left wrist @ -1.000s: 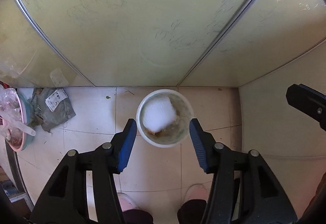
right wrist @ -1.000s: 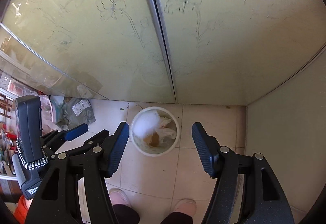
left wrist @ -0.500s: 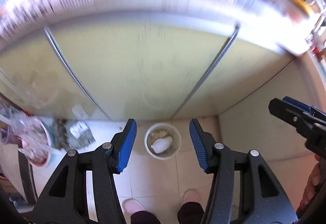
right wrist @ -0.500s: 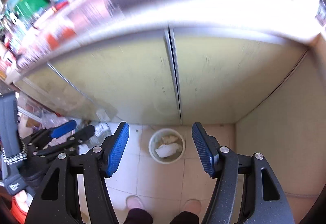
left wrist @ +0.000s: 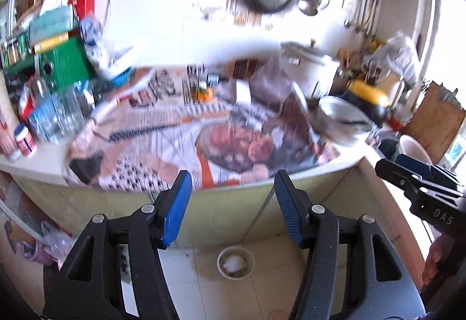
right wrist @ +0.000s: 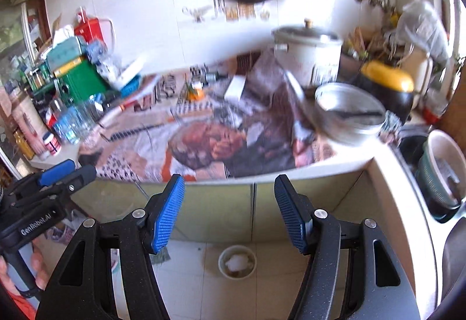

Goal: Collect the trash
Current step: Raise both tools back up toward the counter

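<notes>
A white trash bucket [left wrist: 236, 261] with white paper in it stands on the floor tiles far below, also visible in the right wrist view [right wrist: 237, 261]. My left gripper [left wrist: 233, 183] hangs at counter height, its jaws opening with nothing between them. My right gripper [right wrist: 229, 183] is open and empty beside it. A printed newspaper [left wrist: 186, 145] covers the counter. On it lie a small orange scrap [right wrist: 194, 93] and a white box [right wrist: 235, 89], both blurred. Each gripper shows in the other's view: the right gripper [left wrist: 419, 183] and the left gripper [right wrist: 55, 174].
A metal pot [right wrist: 349, 116] and a rice cooker [right wrist: 308, 54] stand at the counter's right. A green box [right wrist: 84, 81], clear glasses [left wrist: 64, 113] and jars crowd the left. Yellow-green cabinet doors [right wrist: 221, 212] rise below the counter edge. A sink basin [right wrist: 442, 171] sits far right.
Both grippers rose from just above the bucket to counter height and tilted up. The bucket shrank to a small shape below, and the cluttered counter came into view.
</notes>
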### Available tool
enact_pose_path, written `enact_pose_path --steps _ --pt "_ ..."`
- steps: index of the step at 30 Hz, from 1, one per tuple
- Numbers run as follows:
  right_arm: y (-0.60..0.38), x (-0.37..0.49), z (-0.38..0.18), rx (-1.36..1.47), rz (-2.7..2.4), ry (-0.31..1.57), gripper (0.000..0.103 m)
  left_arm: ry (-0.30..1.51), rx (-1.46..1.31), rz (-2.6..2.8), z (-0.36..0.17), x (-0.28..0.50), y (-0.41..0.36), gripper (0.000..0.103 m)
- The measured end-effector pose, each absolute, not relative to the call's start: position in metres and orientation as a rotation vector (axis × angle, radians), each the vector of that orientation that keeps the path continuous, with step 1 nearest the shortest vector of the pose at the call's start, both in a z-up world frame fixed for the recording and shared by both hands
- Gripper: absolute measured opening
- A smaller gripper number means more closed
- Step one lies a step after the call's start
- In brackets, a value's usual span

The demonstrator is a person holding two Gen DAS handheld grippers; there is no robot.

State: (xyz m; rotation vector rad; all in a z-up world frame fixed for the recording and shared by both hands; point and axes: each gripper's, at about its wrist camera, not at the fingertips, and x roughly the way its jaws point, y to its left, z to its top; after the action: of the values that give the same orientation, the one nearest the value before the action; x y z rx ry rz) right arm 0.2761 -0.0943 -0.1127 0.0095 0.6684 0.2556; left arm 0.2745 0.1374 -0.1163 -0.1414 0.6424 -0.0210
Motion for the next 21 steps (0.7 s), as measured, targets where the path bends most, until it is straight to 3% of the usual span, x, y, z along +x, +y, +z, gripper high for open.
enact_pose_path --steps 5,10,21 --pt "-0.084 0.249 -0.065 0.014 0.222 0.554 0.061 0.539 -0.128 -0.036 -0.061 0.247 0.15 0.071" --pt "-0.085 0.242 -0.041 0.029 0.206 0.487 0.067 0.485 -0.12 -0.021 -0.036 0.24 0.151 0.093" --pt "-0.107 0.306 -0.041 0.023 0.215 0.465 0.071 0.448 -0.068 0.043 -0.031 0.3 0.126 0.096"
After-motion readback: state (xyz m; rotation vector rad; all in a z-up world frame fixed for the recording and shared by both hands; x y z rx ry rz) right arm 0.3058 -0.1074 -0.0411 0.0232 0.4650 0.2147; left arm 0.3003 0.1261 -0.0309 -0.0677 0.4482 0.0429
